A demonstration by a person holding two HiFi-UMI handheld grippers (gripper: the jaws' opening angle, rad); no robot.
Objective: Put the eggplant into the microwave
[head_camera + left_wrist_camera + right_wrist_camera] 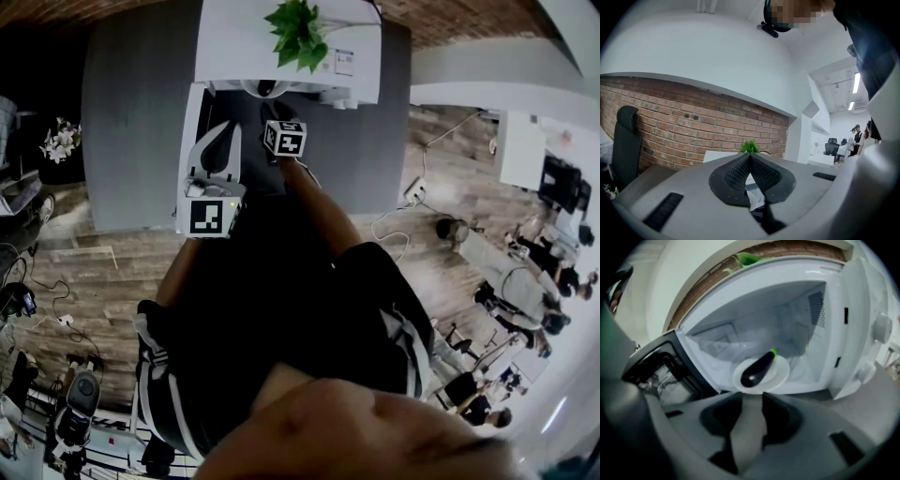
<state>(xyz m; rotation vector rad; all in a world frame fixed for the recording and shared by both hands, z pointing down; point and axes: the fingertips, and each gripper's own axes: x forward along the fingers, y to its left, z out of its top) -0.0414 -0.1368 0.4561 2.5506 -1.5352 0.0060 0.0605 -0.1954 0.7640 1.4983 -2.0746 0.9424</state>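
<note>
The right claw (752, 398) is released: its two jaws stand apart with only the grey counter showing in the gap and nothing between them. Just beyond its tips the eggplant (758, 368) lies on its side on a white plate (782, 377), green stem end pointing to the back, dark body reaching toward the front rim. The plate sits on the floor of the microwave (855, 319), whose door (661, 373) hangs open at the left; apart from plate and eggplant the oven looks bare. The eggplant being inside, the placing looks done, and the step in hand is probably getting the claw clear. To do that well, keep the jaws wide and draw straight back along the line the claw points, low enough to miss the top edge but not so low as to nudge the plate, which comes close to the front lip. The door is then the thing to swing shut. The left claw (750, 157) is clenched on nothing, held level and well away from the oven, with a green plant (749, 147) beyond it against a brick wall (693, 126).
</note>
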